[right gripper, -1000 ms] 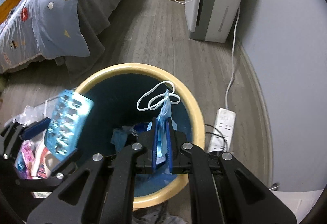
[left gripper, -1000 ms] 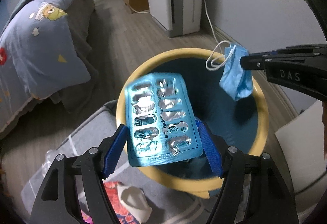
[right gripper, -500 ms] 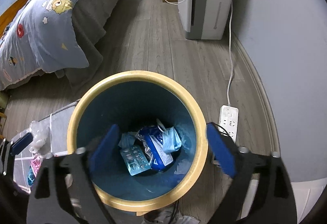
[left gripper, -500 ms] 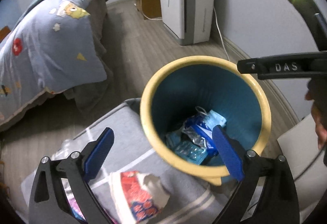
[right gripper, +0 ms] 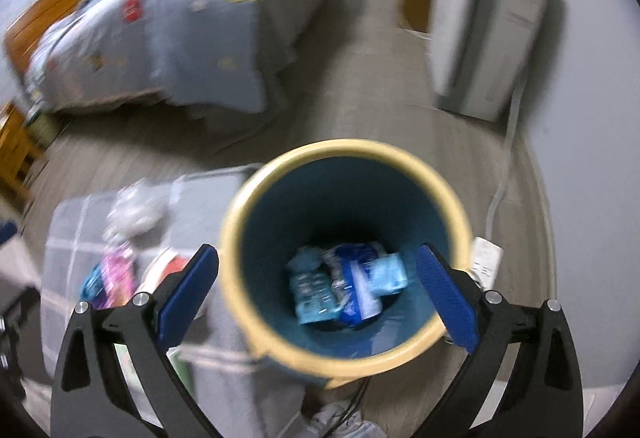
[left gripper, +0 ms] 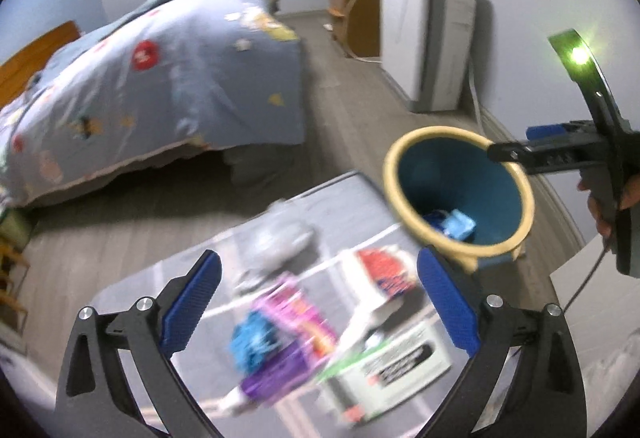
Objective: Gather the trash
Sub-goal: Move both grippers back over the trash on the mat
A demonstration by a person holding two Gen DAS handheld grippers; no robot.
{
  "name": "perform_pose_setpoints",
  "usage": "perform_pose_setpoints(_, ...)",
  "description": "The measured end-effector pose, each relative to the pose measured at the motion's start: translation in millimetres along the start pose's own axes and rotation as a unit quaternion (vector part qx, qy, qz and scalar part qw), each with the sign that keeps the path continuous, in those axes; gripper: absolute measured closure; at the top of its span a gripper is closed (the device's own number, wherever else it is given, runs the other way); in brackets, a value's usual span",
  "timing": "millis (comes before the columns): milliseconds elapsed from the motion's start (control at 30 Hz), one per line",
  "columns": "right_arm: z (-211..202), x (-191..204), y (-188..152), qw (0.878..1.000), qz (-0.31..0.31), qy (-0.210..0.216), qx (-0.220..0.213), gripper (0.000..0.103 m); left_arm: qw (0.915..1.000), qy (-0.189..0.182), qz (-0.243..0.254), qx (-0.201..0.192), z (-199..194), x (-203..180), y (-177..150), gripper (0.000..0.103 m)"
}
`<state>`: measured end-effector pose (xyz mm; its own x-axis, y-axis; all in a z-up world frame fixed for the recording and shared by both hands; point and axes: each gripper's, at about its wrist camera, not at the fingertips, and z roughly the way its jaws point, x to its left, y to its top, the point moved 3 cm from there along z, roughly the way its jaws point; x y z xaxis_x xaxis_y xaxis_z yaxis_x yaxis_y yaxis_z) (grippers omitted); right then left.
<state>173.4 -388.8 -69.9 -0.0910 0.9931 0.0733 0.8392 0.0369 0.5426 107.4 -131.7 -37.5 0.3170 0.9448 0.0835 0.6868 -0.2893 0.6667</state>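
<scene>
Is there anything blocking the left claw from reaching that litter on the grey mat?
Nothing visible. The left gripper is open above the wrappers on the mat, with only air between them.

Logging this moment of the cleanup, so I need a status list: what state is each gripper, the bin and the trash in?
left gripper: open, empty
right gripper: open, empty
bin: upright, partly filled
blister pack: lying in the bin
face mask: lying in the bin
wrappers: loose on the grey mat

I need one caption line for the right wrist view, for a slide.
Open right claw above the bin, with a pill pack and mask lying inside.
</scene>
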Motion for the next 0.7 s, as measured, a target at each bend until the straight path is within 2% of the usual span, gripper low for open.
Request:
perform_pose_setpoints(167,-17.9,51.0,-12.5,0.998,-0.054,0.009,0.004,0.006,0.9992,0.033,-0.022,0.006,-35.6,36.4,-29.4,0.006)
perform_pose_setpoints(367,-25.8,86.5,-32.2,0.998,-0.05,-0.003,0.025,0.006,0.9961,0.057,-0.066,0.016,-56.4,75.0,-63.1,0.006)
perform_pose_setpoints(500,-26.2,100.4,-42.6,0.999,-0.018,0.001,0.044,0.006,0.9939,0.07,-0.084,0.017,-54.0,92.0,-76.1,0.006)
perform_pose_setpoints(567,-22.8,105.3,-42.4,0.999,-0.001,0.008,0.051,0.006,0.9924,0.074,-0.093,0.029,-44.4,102.1,-84.0,0.005)
perform_pose_setpoints(700,-14.6,116.7,-38.9,0.999,0.005,-0.002,0.051,0.006,0.991,0.09,-0.09,0.043,-25.2,113.9,-92.1,0.005)
